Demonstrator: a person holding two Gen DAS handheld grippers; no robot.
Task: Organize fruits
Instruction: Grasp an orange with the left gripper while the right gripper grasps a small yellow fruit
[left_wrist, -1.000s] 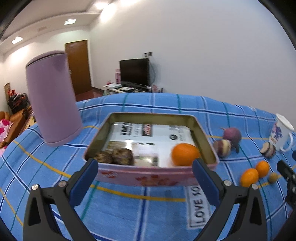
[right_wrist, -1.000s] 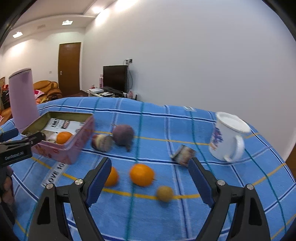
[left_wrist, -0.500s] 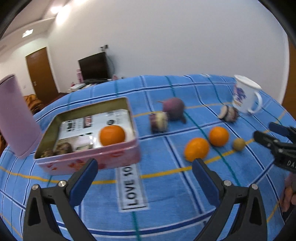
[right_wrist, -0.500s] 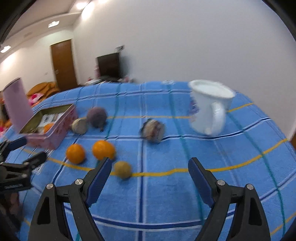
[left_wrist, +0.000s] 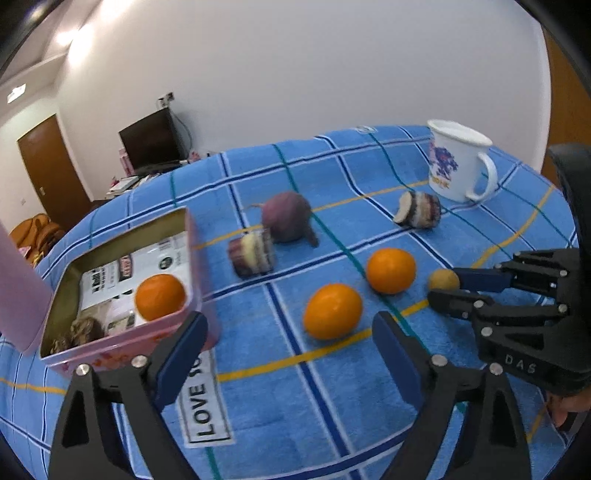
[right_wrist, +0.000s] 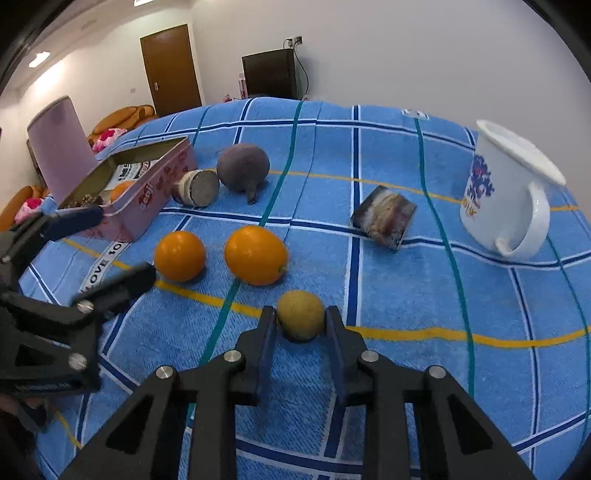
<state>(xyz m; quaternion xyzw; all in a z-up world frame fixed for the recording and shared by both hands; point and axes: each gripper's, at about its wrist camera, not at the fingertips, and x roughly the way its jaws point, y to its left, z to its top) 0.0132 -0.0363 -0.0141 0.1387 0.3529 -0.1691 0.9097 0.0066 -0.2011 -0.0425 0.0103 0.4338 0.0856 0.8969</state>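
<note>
Two oranges (right_wrist: 180, 256) (right_wrist: 255, 254) lie side by side on the blue checked surface (right_wrist: 406, 295), a third (left_wrist: 160, 296) inside the pink tin (right_wrist: 155, 192) at left. Beet (right_wrist: 242, 167) behind them, white mug (right_wrist: 513, 192) far right. Left gripper (left_wrist: 288, 339): jaws have just been narrowing, nothing between them, released. Right gripper (right_wrist: 300, 325): jaws have just clenched on the small yellow fruit (right_wrist: 301, 314), which sits on the cloth.

Bare blue cloth (right_wrist: 424, 369) lies open at the near right; the mug (right_wrist: 513, 195) blocks the far right, a cut piece (right_wrist: 384, 218) just left of it; two oranges (right_wrist: 255, 254) crowd the middle; the tin (right_wrist: 155, 195) and purple cylinder (right_wrist: 61, 147) wall off the far left; the left gripper (right_wrist: 110, 251) fills the near left.
</note>
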